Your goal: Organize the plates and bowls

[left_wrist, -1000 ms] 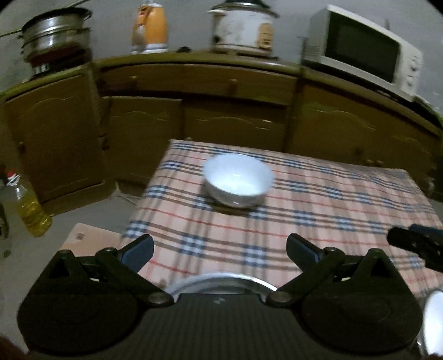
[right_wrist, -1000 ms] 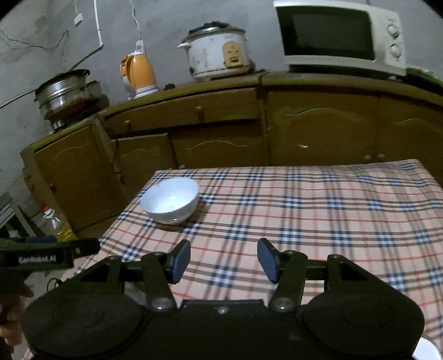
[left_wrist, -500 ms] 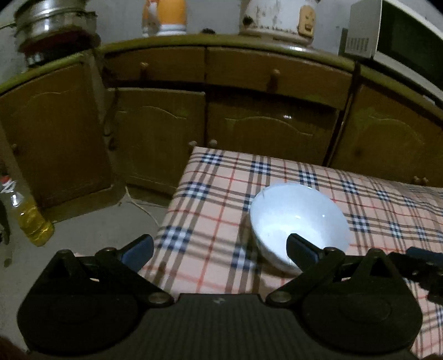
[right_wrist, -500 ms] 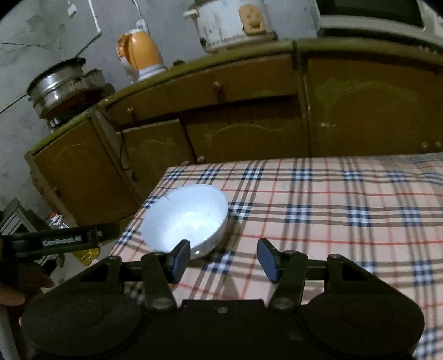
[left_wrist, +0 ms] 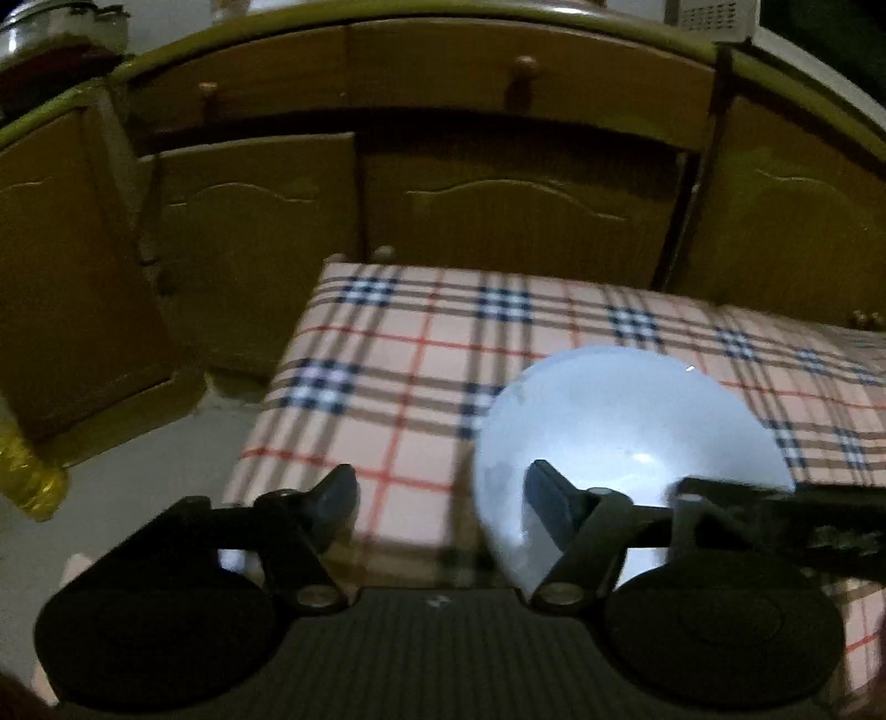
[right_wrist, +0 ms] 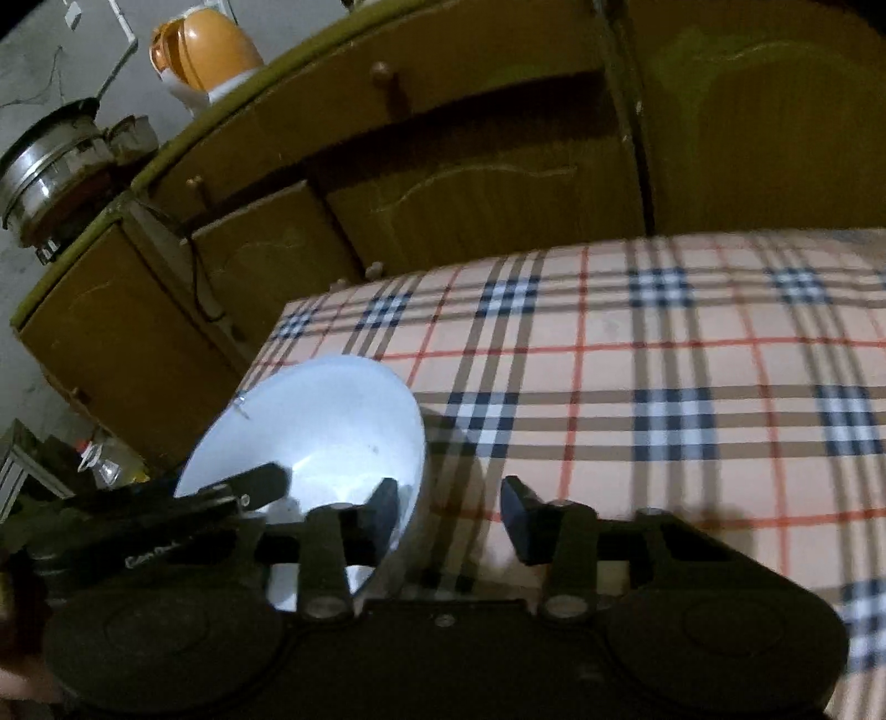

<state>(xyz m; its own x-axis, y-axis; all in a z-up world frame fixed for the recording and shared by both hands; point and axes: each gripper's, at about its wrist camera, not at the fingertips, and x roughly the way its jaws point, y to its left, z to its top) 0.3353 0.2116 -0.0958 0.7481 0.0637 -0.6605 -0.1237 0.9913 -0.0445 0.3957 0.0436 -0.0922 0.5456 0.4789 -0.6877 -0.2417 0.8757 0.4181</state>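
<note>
A white bowl [left_wrist: 626, 426] stands near the left corner of the plaid-covered table [left_wrist: 410, 354]. My left gripper [left_wrist: 443, 498] is open and straddles the bowl's left rim: its right finger is inside the bowl and its left finger is outside. In the right wrist view the bowl [right_wrist: 315, 426] is at lower left. My right gripper [right_wrist: 451, 512] is open and straddles the bowl's right rim, with its left finger inside. Neither gripper has closed on the rim.
Brown wooden cabinets [left_wrist: 498, 183] run behind the table. An orange kettle [right_wrist: 202, 50] and a steel pot [right_wrist: 50, 160] stand on the counter. A bottle of yellow oil [left_wrist: 27, 471] stands on the floor at left. The plaid table [right_wrist: 692, 387] stretches to the right.
Both grippers moved forward and down to the bowl. Their fingers now straddle its rim on opposite sides. The left gripper's opening has narrowed.
</note>
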